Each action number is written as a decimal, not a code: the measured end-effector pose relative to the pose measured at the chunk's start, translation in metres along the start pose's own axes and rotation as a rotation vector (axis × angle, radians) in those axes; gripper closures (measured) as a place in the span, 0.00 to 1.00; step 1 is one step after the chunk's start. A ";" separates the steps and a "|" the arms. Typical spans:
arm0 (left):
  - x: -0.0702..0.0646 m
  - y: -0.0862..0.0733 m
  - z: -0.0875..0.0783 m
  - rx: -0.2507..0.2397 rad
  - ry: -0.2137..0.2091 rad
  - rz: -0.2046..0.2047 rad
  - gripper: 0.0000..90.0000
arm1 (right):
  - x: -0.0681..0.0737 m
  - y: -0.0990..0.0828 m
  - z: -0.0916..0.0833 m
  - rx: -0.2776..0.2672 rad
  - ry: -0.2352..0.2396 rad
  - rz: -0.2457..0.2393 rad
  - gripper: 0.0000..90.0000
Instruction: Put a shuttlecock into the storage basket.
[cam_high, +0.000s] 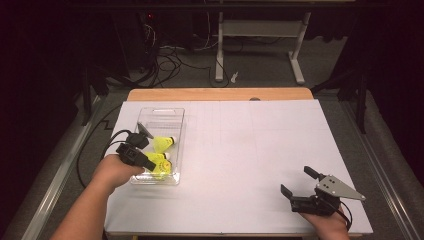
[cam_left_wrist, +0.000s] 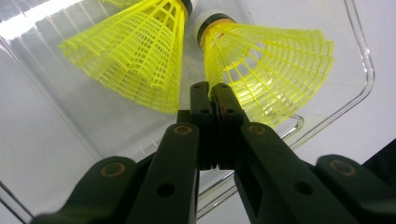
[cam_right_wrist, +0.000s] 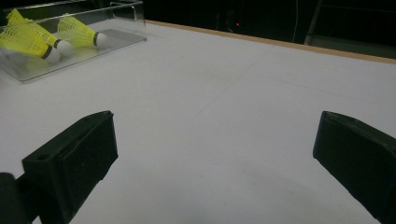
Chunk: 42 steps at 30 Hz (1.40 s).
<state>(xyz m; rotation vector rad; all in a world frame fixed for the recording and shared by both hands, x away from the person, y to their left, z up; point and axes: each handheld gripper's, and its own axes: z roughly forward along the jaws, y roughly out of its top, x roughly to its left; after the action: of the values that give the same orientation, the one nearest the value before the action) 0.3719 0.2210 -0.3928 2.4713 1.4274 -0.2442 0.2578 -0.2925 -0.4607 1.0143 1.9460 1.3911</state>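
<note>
there are no words, numbers or signs to read here. the yellow shuttlecocks (cam_left_wrist: 261, 70) in the clear tray (cam_high: 176, 114) have no letters on them, and the tray has none.

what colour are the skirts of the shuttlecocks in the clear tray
Bright yellow mesh skirts, with white corks; clearest in the left gripper view.

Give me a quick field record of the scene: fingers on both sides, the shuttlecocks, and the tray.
left gripper: fingers shut, tips at the skirt edge of the near shuttlecock; whether they pinch it cannot be told
right gripper: fingers wide open, nothing between them, over bare table
shuttlecocks: two yellow ones, near shuttlecock and far shuttlecock, both lying in the tray
tray: clear plastic, at the left side of the table
</note>
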 end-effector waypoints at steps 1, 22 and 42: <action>0.000 -0.001 0.001 0.001 -0.001 -0.006 0.99 | 0.000 0.000 0.000 0.001 0.000 -0.001 0.01; 0.002 -0.002 0.000 0.035 0.015 -0.013 0.81 | 0.000 0.000 -0.001 -0.001 0.000 0.002 0.01; 0.004 -0.005 -0.018 0.038 0.063 -0.029 0.55 | 0.001 0.000 0.001 0.000 0.000 0.003 0.01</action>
<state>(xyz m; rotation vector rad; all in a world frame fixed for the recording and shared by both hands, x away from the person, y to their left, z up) 0.3695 0.2323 -0.3773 2.5107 1.4987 -0.2022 0.2579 -0.2915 -0.4607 1.0168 1.9453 1.3931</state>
